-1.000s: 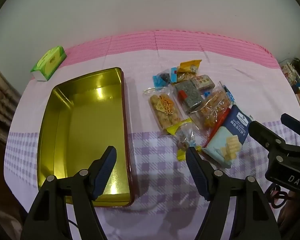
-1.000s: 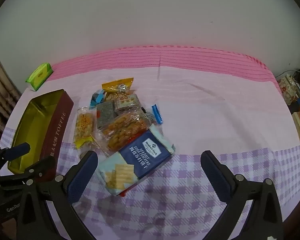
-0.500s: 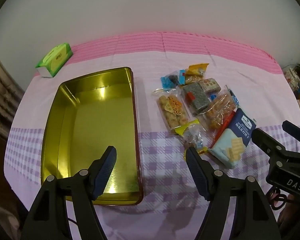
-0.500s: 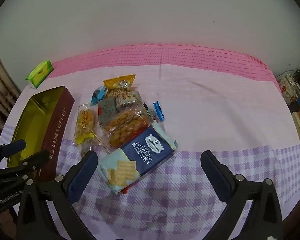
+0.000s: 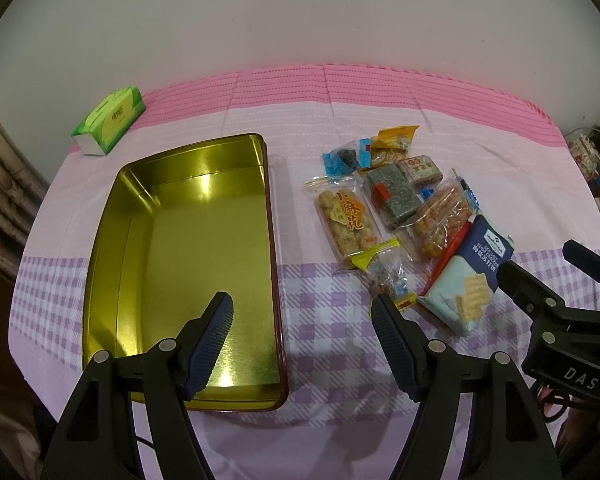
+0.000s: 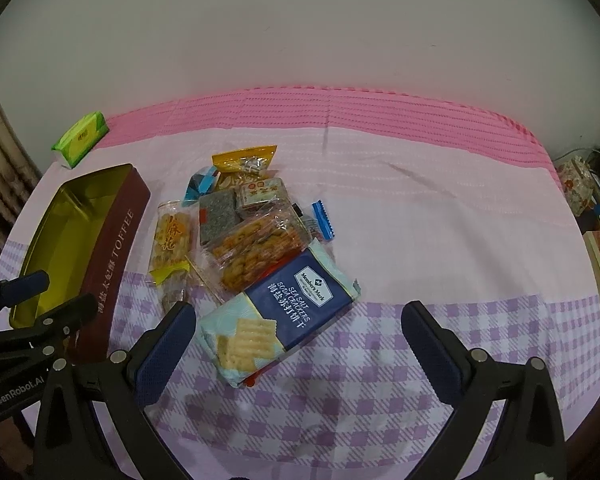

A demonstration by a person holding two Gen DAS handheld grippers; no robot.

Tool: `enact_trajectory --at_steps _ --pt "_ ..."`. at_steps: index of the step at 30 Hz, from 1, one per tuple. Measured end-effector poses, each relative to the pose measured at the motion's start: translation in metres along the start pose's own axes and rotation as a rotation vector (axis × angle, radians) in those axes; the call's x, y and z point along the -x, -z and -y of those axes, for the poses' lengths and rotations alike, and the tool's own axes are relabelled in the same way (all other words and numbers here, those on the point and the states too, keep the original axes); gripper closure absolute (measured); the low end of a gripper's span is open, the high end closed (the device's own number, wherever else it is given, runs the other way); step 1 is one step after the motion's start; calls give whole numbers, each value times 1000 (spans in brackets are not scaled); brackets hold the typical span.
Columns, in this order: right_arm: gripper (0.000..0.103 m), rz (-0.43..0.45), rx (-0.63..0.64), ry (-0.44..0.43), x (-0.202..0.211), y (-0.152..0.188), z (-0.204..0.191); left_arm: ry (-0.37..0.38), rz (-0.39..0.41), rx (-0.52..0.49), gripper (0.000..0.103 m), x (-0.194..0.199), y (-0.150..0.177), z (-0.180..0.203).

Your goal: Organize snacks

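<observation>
An empty gold tin (image 5: 100,280) (image 6: 120,232) with dark red "TOFFEE" sides lies on the left of the cloth. To its right is a pile of snack packets. It holds a blue soda cracker pack (image 6: 284,312) (image 5: 468,276), a clear bag of fried twists (image 5: 346,216) (image 6: 171,236), a grey bar (image 5: 392,196) and a yellow packet (image 6: 246,160). My left gripper (image 5: 302,316) hangs open above the tin's right wall. My right gripper (image 6: 298,334) is open just in front of the cracker pack, holding nothing.
A green tissue pack (image 5: 110,120) (image 6: 82,136) sits at the back left by the white wall. The pink and purple checked cloth (image 6: 440,220) covers the table. Books and clutter (image 6: 596,232) stand past the right edge.
The left gripper has shifted left and back a little, so the tin and pile sit further right in its view. The right gripper has eased toward the cracker pack. Both stay open.
</observation>
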State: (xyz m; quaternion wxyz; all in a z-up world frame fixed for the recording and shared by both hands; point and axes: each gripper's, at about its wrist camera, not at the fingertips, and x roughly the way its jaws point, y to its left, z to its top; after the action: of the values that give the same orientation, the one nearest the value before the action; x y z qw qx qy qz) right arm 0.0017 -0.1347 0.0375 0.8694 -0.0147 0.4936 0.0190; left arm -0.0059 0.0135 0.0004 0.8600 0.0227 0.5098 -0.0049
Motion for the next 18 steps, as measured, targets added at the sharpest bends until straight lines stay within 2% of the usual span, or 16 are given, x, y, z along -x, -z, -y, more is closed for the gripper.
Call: enact_trajectory --at_steps 18 --pt "1 -18 14 4 -6 2 -2 3 -2 1 31 -3 -1 -1"
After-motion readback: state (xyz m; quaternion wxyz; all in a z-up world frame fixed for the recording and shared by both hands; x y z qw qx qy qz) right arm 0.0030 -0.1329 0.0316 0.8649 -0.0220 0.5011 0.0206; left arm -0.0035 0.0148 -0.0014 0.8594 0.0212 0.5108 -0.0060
